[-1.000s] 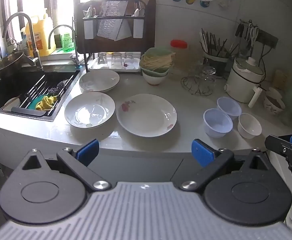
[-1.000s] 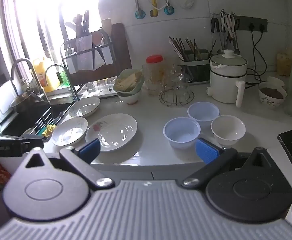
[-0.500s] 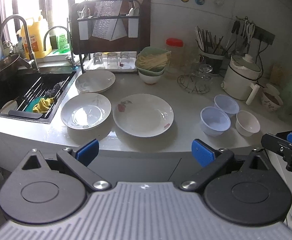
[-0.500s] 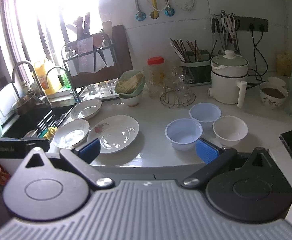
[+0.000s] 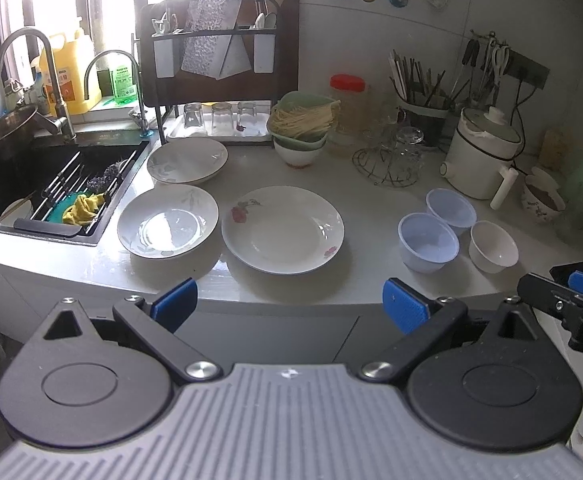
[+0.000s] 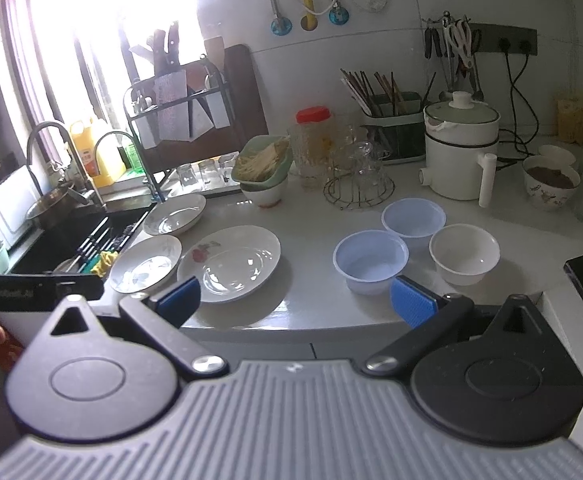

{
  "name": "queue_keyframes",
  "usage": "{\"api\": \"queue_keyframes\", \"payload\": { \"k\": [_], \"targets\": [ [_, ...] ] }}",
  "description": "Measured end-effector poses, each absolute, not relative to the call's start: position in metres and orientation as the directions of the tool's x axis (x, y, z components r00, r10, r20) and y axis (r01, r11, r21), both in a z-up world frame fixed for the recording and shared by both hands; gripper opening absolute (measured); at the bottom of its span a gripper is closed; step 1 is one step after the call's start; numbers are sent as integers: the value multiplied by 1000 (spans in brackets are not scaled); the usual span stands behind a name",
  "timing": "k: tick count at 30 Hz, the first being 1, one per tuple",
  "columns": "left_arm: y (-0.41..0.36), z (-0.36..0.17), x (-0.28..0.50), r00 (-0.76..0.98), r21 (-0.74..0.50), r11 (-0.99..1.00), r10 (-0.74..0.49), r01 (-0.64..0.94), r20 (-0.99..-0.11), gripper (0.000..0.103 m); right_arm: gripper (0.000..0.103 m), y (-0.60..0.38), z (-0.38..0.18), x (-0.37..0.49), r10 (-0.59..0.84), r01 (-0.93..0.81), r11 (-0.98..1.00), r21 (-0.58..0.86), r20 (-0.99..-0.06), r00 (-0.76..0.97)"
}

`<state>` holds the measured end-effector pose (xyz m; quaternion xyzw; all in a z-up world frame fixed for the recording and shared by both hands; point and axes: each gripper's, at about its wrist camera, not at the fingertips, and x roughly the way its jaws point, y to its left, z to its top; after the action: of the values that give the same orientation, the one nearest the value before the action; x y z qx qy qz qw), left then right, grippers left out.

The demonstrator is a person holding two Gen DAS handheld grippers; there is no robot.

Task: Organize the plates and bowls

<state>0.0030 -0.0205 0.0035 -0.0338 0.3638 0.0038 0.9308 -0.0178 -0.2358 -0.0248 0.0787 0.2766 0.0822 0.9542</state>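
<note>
We have drawn both views nearer the white bench (image 5: 371,216); left gripper (image 5: 289,300) and right gripper (image 6: 297,298) spread, holding nothing, short of the large white flowered plate (image 5: 282,229).

Black left gripper (image 5: 290,303), blue-padded jaws, ribbed grey housing, silver screws.

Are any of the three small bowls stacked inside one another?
No: in the right wrist view the two blue bowls and the white bowl each sit separately on the counter.

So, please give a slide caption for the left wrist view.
Open left gripper faces three plates and three small bowls on the kitchen counter.
</note>
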Motion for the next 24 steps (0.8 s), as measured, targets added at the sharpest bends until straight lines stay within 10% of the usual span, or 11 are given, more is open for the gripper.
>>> {"api": "queue_keyframes", "payload": {
  "k": [24],
  "targets": [
    [-25, -4, 13, 734, -69, 997, -31, -22, -679, 101, 103, -244, -27, -16, 184, -93, 976, 198, -509, 841]
  ]
}}
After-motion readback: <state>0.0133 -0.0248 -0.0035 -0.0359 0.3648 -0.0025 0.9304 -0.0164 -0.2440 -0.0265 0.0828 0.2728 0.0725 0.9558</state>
